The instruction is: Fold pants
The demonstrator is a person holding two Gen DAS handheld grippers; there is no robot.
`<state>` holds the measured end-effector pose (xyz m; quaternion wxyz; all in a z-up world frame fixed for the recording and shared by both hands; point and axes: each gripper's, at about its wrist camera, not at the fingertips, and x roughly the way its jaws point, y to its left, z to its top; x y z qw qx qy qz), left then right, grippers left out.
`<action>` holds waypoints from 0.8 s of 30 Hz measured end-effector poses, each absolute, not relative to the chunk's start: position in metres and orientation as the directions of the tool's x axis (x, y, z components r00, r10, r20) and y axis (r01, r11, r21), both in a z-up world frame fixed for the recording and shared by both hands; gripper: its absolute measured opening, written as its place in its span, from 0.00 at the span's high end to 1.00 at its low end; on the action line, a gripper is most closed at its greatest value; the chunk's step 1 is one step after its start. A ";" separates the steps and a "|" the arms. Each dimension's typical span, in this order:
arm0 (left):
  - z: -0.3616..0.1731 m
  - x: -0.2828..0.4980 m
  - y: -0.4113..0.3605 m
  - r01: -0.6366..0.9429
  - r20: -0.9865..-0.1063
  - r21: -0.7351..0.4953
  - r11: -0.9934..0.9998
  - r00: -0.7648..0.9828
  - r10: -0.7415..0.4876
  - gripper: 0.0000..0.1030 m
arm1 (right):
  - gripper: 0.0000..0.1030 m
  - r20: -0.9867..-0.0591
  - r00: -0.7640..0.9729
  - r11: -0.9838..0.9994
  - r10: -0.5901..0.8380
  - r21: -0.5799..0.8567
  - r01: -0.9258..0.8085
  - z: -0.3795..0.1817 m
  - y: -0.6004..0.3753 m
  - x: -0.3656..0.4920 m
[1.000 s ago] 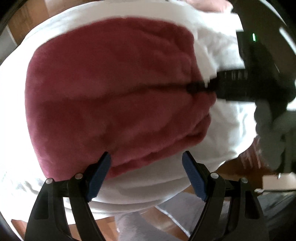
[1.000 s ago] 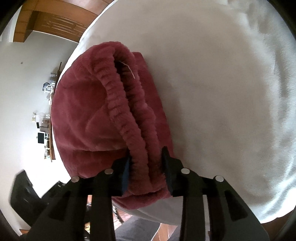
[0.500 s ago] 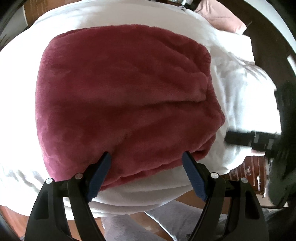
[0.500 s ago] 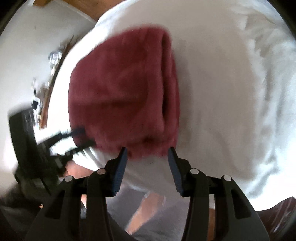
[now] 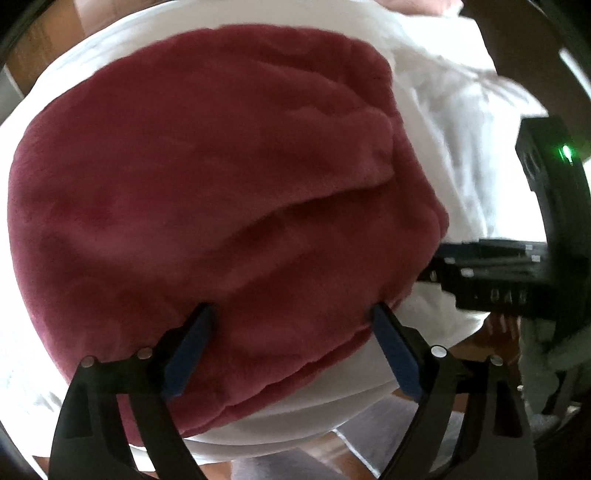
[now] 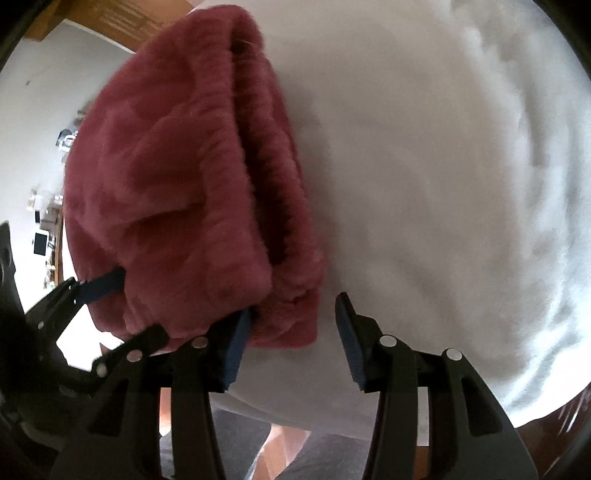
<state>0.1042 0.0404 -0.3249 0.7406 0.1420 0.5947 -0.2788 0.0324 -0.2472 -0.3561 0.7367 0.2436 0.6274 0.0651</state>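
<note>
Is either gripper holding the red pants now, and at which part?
Neither has closed on them. The left gripper and right gripper are both open, fingers straddling the near edge of the folded pants.

White fleecy blanket (image 6: 424, 166) covers the bed surface, rumpled toward far right in left view (image 5: 454, 122). Wooden floor (image 5: 33, 51) at upper left edge. Pale wall (image 6: 48, 81) at left of right view; wooden shelf with small cluttered objects (image 6: 48, 221), too small to identify. Pink pillow (image 5: 417, 5) at top.
</note>
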 end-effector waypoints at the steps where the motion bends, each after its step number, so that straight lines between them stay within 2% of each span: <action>1: -0.326 0.101 0.038 0.597 -0.962 -0.106 0.795 0.140 -0.234 0.16 | 0.55 -0.886 0.204 0.860 0.417 0.457 0.225 -0.358 -0.250 0.029; 5: -0.331 0.094 0.035 0.621 -0.967 -0.060 0.781 0.157 -0.200 0.15 | 0.55 -0.871 0.215 0.846 0.442 0.484 0.222 -0.347 -0.262 0.026; 9: -0.332 0.096 0.037 0.592 -0.964 -0.084 0.802 0.155 -0.215 0.15 | 0.54 -0.856 0.298 0.850 0.423 0.489 0.198 -0.308 -0.283 0.017; 13: -0.331 0.095 0.039 0.582 -0.962 -0.095 0.808 0.155 -0.225 0.15 | 0.54 -0.784 0.421 0.843 0.456 0.532 0.078 -0.255 -0.270 0.040; 16: -0.329 0.096 0.042 0.571 -0.960 -0.118 0.813 0.145 -0.241 0.15 | 0.54 -0.740 0.448 0.829 0.502 0.559 -0.006 -0.238 -0.248 0.064; 19: -0.326 0.097 0.045 0.568 -0.957 -0.137 0.812 0.134 -0.256 0.15 | 0.55 -0.740 0.438 0.833 0.510 0.553 -0.035 -0.243 -0.231 0.092; 24: -0.324 0.100 0.052 0.580 -0.954 -0.160 0.798 0.117 -0.277 0.15 | 0.55 -0.829 0.387 0.890 0.405 0.454 0.041 -0.284 -0.226 0.124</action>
